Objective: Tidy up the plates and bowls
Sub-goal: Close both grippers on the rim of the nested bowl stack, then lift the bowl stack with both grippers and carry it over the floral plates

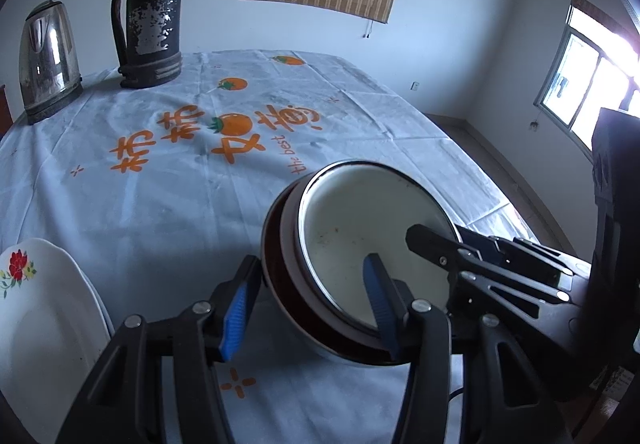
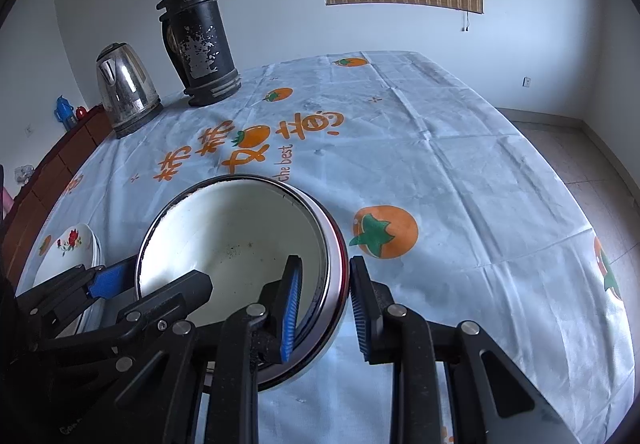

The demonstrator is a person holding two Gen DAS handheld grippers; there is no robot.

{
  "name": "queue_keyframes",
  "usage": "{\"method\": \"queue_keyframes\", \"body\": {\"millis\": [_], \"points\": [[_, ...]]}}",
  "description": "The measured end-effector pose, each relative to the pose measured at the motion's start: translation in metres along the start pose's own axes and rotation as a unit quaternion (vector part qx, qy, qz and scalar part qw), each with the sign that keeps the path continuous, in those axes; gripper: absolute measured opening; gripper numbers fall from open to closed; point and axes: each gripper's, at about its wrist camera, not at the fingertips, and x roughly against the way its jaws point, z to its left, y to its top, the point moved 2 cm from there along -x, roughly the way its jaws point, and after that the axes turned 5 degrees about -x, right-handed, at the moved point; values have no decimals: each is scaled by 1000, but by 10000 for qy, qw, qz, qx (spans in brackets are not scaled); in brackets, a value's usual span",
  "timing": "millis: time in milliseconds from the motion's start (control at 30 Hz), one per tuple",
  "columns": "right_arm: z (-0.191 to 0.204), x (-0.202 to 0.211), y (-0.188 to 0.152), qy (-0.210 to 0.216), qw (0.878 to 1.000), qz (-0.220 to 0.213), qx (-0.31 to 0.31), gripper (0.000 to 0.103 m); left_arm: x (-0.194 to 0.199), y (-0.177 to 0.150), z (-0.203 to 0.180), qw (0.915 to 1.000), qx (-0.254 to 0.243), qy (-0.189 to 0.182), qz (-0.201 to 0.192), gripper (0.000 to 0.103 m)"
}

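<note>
Two nested enamel bowls (image 2: 232, 244), white inside with speckled grime, gripped by both the left claw (image 1: 308, 308) and the right claw (image 2: 324, 308).

White-lined bowls (image 2: 236, 240) with dark red outer walls; white plates (image 1: 44, 304) bearing a red flower with green leaves; pale blue tablecloth (image 2: 460, 172) printed with orange, green-leaved fruit and orange characters; black flask (image 1: 154, 16), flaking silver; blue gripper pads (image 1: 236, 320).
</note>
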Motion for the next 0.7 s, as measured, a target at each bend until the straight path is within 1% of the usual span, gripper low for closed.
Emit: {"method": "queue_keyframes", "body": {"millis": [267, 433, 700], "points": [[7, 9, 3, 66, 9999, 4, 87, 26, 13, 2, 2, 9999, 88, 83, -99, 52], [14, 12, 6, 69, 9998, 7, 170, 25, 17, 2, 5, 9998, 150, 108, -84, 52], [19, 21, 11, 97, 9996, -29, 271, 25, 29, 3, 4, 9996, 145, 179, -135, 52]]}}
